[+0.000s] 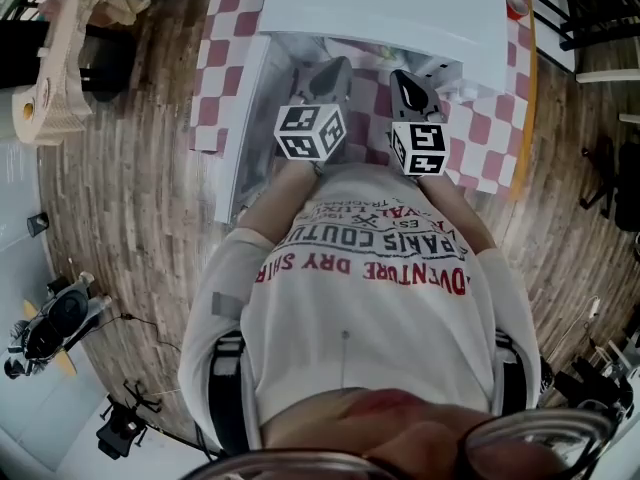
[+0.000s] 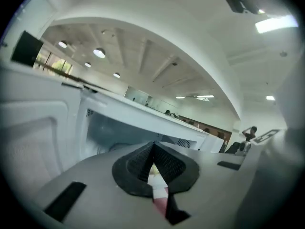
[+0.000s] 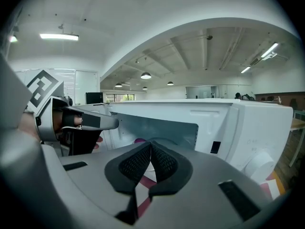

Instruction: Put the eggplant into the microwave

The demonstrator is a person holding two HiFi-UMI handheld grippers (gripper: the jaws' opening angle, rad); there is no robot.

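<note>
A white microwave point(image 1: 400, 8) stands on the checkered table, its door point(image 1: 245, 118) swung open to the left. In the right gripper view a small purple shape point(image 3: 139, 140), apparently the eggplant, lies on the floor of the microwave's cavity point(image 3: 162, 125). My left gripper point(image 1: 335, 68) and right gripper point(image 1: 405, 80) hover side by side just before the opening. The left gripper point(image 2: 153, 149) is shut with nothing between its pads. Equally shut and empty is the right gripper point(image 3: 150, 147). The left gripper's fingers point(image 3: 95, 121) show at the left of the right gripper view.
The table carries a red-and-white checkered cloth point(image 1: 225, 28) with an orange edge point(image 1: 527, 98) on the right. The open door point(image 2: 33, 128) stands close on the left. A wicker piece point(image 1: 70, 58) and a paper roll point(image 1: 30, 113) sit left on the wooden floor.
</note>
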